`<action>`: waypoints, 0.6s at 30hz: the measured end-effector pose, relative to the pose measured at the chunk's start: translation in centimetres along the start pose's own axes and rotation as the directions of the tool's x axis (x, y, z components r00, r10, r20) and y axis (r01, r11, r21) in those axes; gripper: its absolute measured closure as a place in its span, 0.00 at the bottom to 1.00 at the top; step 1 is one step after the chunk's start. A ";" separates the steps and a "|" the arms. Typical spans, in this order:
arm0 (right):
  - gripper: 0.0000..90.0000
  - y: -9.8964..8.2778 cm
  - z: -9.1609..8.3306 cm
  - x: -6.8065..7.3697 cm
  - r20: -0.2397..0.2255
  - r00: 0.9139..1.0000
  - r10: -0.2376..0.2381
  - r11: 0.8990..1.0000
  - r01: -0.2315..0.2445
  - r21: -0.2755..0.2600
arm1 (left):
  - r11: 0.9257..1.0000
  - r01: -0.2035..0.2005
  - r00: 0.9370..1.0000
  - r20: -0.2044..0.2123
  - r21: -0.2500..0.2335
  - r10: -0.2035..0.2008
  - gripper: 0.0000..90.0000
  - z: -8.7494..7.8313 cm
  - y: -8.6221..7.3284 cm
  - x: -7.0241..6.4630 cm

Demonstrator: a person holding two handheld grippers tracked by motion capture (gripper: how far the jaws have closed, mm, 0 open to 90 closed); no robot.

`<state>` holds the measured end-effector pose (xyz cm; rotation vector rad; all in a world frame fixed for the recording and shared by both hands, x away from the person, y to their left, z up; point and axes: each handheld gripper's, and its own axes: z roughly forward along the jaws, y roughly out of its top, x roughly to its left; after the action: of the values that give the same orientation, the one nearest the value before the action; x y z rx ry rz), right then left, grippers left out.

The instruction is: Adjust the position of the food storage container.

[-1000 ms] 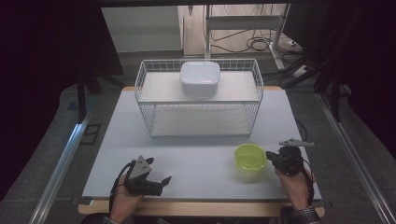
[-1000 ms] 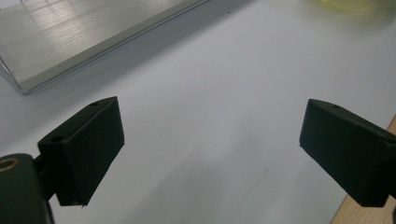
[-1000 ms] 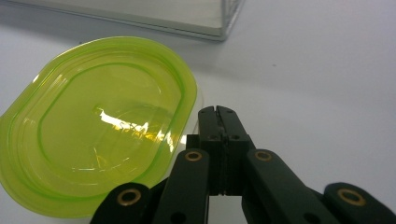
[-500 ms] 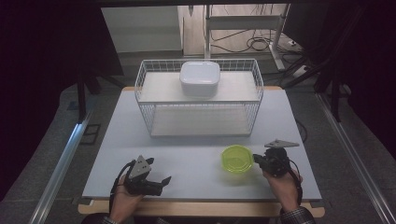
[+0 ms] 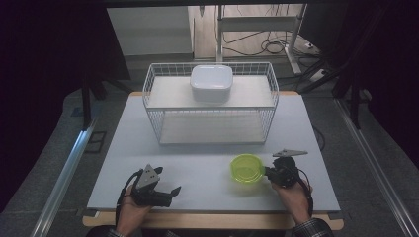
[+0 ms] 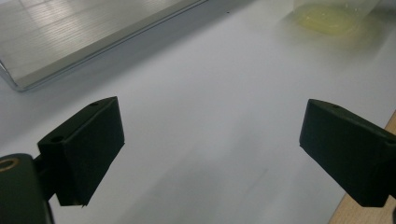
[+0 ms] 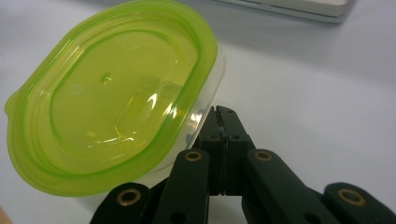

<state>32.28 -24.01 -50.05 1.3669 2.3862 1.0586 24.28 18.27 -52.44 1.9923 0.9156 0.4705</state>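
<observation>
We see the right tool (image 5: 269, 172) low over the near right part of the worktop (image 5: 207, 168), its jaws pressed tight together with nothing between them. In the right gripper view the closed tips (image 7: 223, 116) sit right against the side of a container with a green lid (image 7: 112, 93), just under the lid's rim; they seem to touch its clear wall, though we cannot tell how firmly. In that view the container lies ahead of the tool and to its left, its lid tilted toward the camera. From the high view the same container (image 5: 247, 168) stands just beside the right tool, on the side that faces the left tool.

The left tool (image 5: 173, 190) rests near the front edge of the worktop, well apart from the container. Its jaws stand wide, and the left gripper view shows the two black pads (image 6: 88, 149) far from each other with bare worktop between them. In that view the base of the container (image 6: 329, 16) shows far ahead and to the right of this tool.

Beyond both tools, toward the far side of the worktop, stands a white wire basket (image 5: 163, 81), and inside it, near its far wall, sits a white box (image 5: 211, 83). The basket is well apart from both tools.
</observation>
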 end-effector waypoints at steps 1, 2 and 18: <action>1.00 0.0 0.0 0.0 0.000 1.000 0.000 1.000 0.000 0.000 | 1.000 0.000 1.000 0.000 0.000 0.000 0.07 0.0 0.0 0.0; 1.00 0.1 0.3 0.2 -0.020 1.000 0.007 1.000 -0.007 0.000 | 1.000 0.000 1.000 0.000 0.001 0.000 0.07 0.0 0.0 0.0; 0.99 1.0 3.6 3.2 -0.148 0.989 -0.025 0.999 0.030 0.028 | 1.000 -0.004 1.000 -0.004 0.008 0.004 0.07 0.1 0.0 0.0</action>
<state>32.96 -19.28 -51.44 1.3037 2.5271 1.1590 24.33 18.19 -52.51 2.0013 0.9172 0.4736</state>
